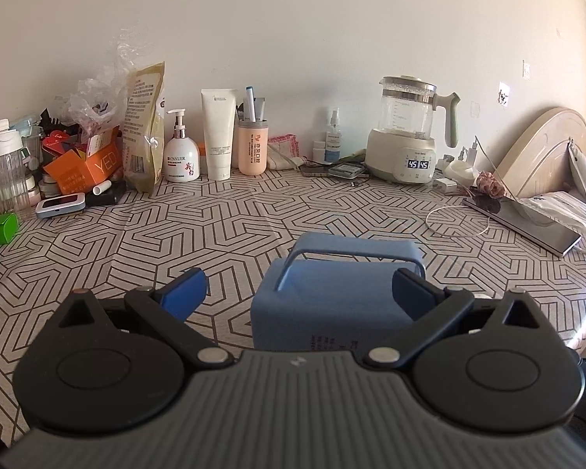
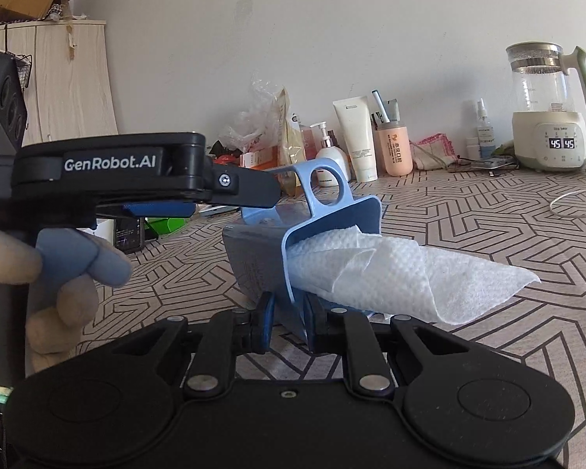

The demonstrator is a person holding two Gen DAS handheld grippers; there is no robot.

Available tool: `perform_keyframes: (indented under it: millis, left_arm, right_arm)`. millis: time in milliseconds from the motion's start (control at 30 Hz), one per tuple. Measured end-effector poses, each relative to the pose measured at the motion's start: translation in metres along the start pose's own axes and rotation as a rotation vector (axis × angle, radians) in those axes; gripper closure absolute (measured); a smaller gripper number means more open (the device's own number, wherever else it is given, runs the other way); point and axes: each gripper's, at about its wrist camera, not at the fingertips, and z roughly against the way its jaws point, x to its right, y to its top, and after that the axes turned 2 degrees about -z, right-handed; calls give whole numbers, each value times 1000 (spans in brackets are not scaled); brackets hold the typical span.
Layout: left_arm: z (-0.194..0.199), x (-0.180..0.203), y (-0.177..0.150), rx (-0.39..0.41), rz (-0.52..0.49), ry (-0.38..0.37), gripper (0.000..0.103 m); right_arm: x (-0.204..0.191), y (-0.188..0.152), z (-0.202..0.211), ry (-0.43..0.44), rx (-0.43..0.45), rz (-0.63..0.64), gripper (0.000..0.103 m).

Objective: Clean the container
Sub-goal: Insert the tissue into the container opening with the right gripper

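A blue plastic container with a handle lies on its side on the patterned table. My left gripper is open, its right finger beside the container and its left finger apart from it. In the right wrist view the container has a white paper towel sticking out of its mouth. My right gripper is shut on the container's rim. The left gripper shows above the container's handle.
Along the wall stand a snack bag, a pump bottle, a white tube, a peach cup and a glass kettle. A phone and white cable lie at right. Clutter sits far left.
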Motion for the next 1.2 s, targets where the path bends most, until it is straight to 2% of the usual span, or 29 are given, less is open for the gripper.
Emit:
perform_keyframes:
  millis: [200, 267, 333, 400, 500, 567, 633, 767, 800, 833, 867, 1000, 1100, 1200]
  left_arm:
    - [-13, 5, 0, 7, -3, 8, 0]
    - [-21, -1, 0, -6, 21, 30, 0]
    - [-26, -6, 1, -16, 48, 17, 0]
    - [-30, -10, 3, -25, 65, 5, 0]
    - [-33, -9, 2, -1, 43, 42, 6]
    - [-33, -5, 0, 25, 0, 79, 16]
    - [-33, -1, 0, 38, -35, 93, 20]
    - [-33, 3, 3, 46, -60, 66, 26]
    - [-33, 3, 2, 52, -66, 54, 28]
    - [-34, 3, 2, 58, -67, 45, 32]
    - [-34, 2, 1, 64, -66, 37, 32]
    - [-35, 0, 0, 71, -62, 15, 33]
    - [-37, -2, 1, 61, -48, 5, 33]
    - [-37, -2, 1, 62, -58, 6, 32]
  right_arm:
    - [-7, -1, -3, -15, -40, 51, 80]
    - [-4, 0, 2, -7, -68, 16, 72]
    - [2, 5, 10, 25, -92, -40, 66]
    - [11, 9, 21, 70, -93, -91, 66]
    - [24, 14, 41, 115, -37, -185, 66]
    - [32, 18, 55, 98, 70, -261, 62]
    - [36, 22, 56, 65, 115, -271, 58]
    - [28, 27, 24, -71, 15, -96, 60]
    - [28, 28, 14, -80, -13, -63, 64]
    - [28, 31, 5, -81, -42, -30, 72]
    - [28, 34, -2, -76, -56, 0, 74]
    - [27, 41, -20, -56, -124, 76, 74]
    - [16, 35, -30, -108, -191, 190, 74]
    - [15, 30, -30, -122, -187, 208, 75]
